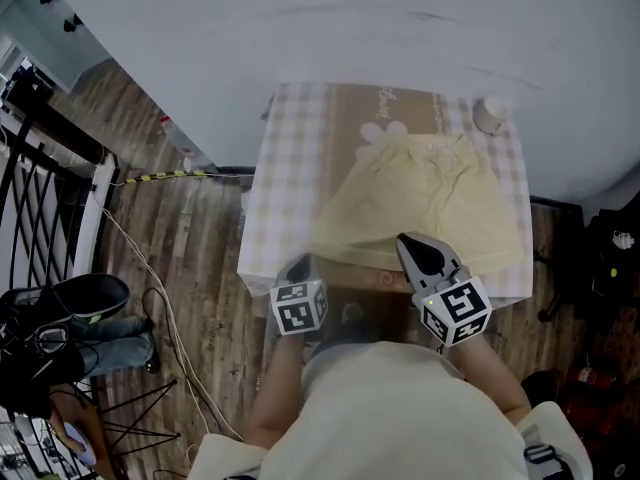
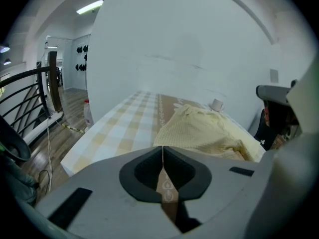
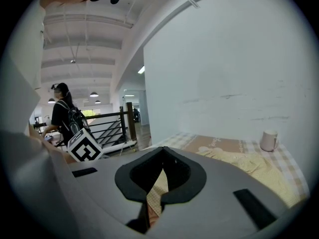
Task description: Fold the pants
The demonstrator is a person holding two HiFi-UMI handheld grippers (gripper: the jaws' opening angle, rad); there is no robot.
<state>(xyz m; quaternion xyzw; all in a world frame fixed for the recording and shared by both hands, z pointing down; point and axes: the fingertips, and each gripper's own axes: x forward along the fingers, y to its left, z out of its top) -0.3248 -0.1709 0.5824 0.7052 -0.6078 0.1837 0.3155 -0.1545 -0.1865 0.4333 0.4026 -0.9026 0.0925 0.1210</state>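
Pants (image 1: pixel 430 203) hem (partly) behind right gripper (image 1: pixel 408 242)

No text can be read with certainty. A line of cursive lettering (image 1: pixel 386 94) is printed on the brown centre band of the tablecloth (image 1: pixel 290 168), but it is too small to be deciphered. Black-and-white square code markers are carried on the marker cube (image 1: pixel 300 308) of the left gripper (image 1: pixel 297 265) and on the matching cube (image 1: pixel 457 311) of the right gripper (image 1: pixel 421 249).

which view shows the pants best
The head view: it looks down on the pants, spread on the table, with nearly the whole outline visible. The left gripper view shows them foreshortened from the near edge; the right gripper view catches only a low strip at its right.
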